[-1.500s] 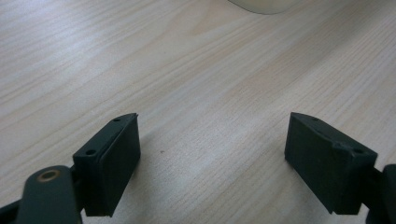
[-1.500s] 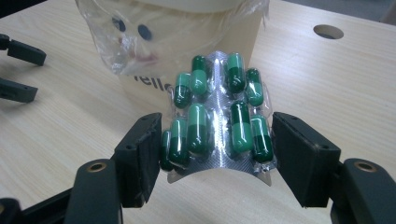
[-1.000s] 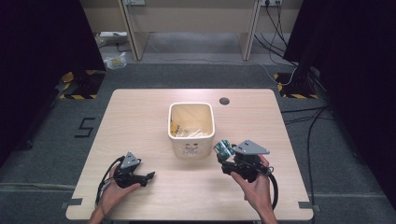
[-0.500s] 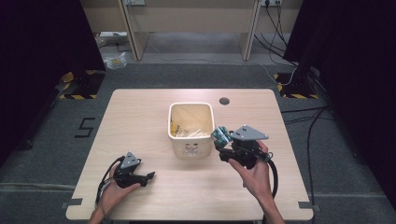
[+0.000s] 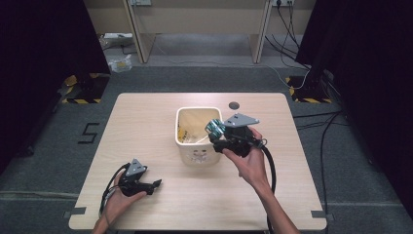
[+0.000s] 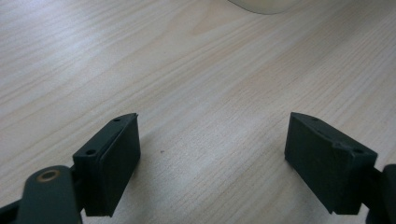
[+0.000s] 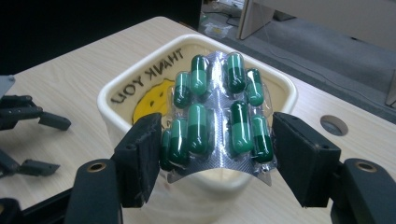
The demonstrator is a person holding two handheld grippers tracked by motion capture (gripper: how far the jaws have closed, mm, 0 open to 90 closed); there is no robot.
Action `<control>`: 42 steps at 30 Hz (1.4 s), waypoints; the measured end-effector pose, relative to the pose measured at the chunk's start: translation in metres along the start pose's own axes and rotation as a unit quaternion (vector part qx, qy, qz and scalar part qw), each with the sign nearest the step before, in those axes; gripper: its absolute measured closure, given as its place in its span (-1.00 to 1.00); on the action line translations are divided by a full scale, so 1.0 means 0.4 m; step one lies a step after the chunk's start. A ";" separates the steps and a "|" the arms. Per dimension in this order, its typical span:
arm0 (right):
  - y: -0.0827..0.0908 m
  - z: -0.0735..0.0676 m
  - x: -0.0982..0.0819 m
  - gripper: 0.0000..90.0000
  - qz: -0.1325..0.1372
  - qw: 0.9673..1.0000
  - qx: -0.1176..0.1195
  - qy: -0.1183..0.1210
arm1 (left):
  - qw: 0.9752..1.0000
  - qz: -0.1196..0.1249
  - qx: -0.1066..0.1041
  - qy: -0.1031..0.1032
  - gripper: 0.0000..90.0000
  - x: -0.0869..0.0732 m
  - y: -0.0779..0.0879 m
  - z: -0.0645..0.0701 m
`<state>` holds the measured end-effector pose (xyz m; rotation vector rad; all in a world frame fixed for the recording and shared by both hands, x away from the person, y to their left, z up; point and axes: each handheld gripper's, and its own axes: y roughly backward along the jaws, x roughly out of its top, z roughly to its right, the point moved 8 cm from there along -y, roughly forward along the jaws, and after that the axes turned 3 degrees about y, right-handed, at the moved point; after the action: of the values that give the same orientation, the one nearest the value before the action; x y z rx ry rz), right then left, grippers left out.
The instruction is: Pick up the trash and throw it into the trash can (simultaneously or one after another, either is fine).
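Note:
A silver blister pack (image 7: 215, 116) of green capsules bows between the pads of my right gripper (image 7: 215, 140), which is shut on it. In the high view that right gripper (image 5: 214, 130) holds the blister pack (image 5: 213, 127) over the right rim of a cream bin (image 5: 181, 131) at the table's middle. The bin (image 7: 140, 77) has a yellow face and "THANK YOU" printed inside. My left gripper (image 5: 157, 184) rests on the table near the front left. Its jaws stand wide apart over bare wood, so the left gripper (image 6: 212, 140) is open with nothing in it.
A small round hole (image 5: 234, 105) sits in the wooden table (image 5: 146, 112) behind the bin. A black cable (image 5: 270, 165) trails from the right gripper toward the front edge. The bin holds some yellowish scraps. Dark floor surrounds the table.
My right hand has risen and moved toward the bin's rim, carrying the blister pack with it. The left hand has stayed where it was.

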<state>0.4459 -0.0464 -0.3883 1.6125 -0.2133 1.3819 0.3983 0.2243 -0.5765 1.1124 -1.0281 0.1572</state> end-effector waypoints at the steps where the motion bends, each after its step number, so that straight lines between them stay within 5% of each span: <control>1: -0.008 0.000 0.007 -0.21 -0.002 1.000 0.002 0.002 | 1.000 0.000 0.000 0.000 -0.62 0.000 0.000 0.000; 18: -0.137 0.011 0.055 -0.24 -0.038 0.999 0.016 -0.004 | 1.000 -0.002 0.000 -0.001 -0.62 0.000 0.001 0.000; 37: -0.201 0.000 0.041 -0.28 -0.082 0.996 0.022 0.003 | 1.000 -0.002 -0.001 -0.001 -0.62 0.000 0.001 0.000; 42: -0.220 -0.008 0.031 -0.34 -0.097 0.995 0.039 0.004 | 1.000 -0.001 0.000 0.000 -0.62 0.000 0.000 0.000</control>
<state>0.5063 0.0069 -0.4257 1.6454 0.0032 1.2612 0.3982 0.2244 -0.5764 1.1131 -1.0272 0.1550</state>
